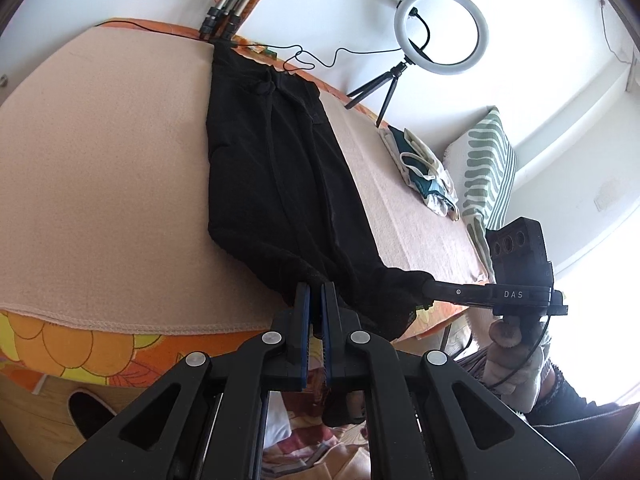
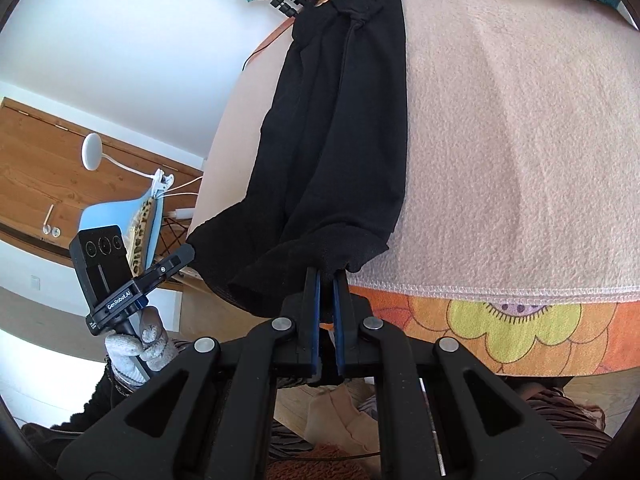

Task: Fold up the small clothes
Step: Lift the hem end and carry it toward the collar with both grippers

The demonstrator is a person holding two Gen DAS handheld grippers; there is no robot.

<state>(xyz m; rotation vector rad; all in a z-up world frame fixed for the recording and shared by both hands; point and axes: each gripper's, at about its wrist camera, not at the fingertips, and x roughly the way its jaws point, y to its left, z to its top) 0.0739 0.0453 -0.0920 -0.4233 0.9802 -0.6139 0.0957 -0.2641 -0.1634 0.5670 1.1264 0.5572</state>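
Note:
Black trousers (image 1: 276,168) lie stretched lengthwise on a beige blanket (image 1: 100,160), waistband at the far edge, leg cuffs at the near edge. My left gripper (image 1: 316,292) is shut on one leg cuff. My right gripper (image 2: 326,280) is shut on the other cuff; in the left wrist view its fingers (image 1: 440,286) pinch the hem from the right. The trousers (image 2: 336,120) run away from me on the blanket (image 2: 520,160); the left gripper (image 2: 188,254) pinches the left cuff, lifted off the table edge.
A ring light on a tripod (image 1: 440,32) stands at the far edge with a cable. A pile of folded clothes (image 1: 424,168) and a striped cushion (image 1: 488,164) lie at the right. An orange flowered cloth (image 2: 500,328) hangs below the blanket. A blue chair (image 2: 120,216) stands left.

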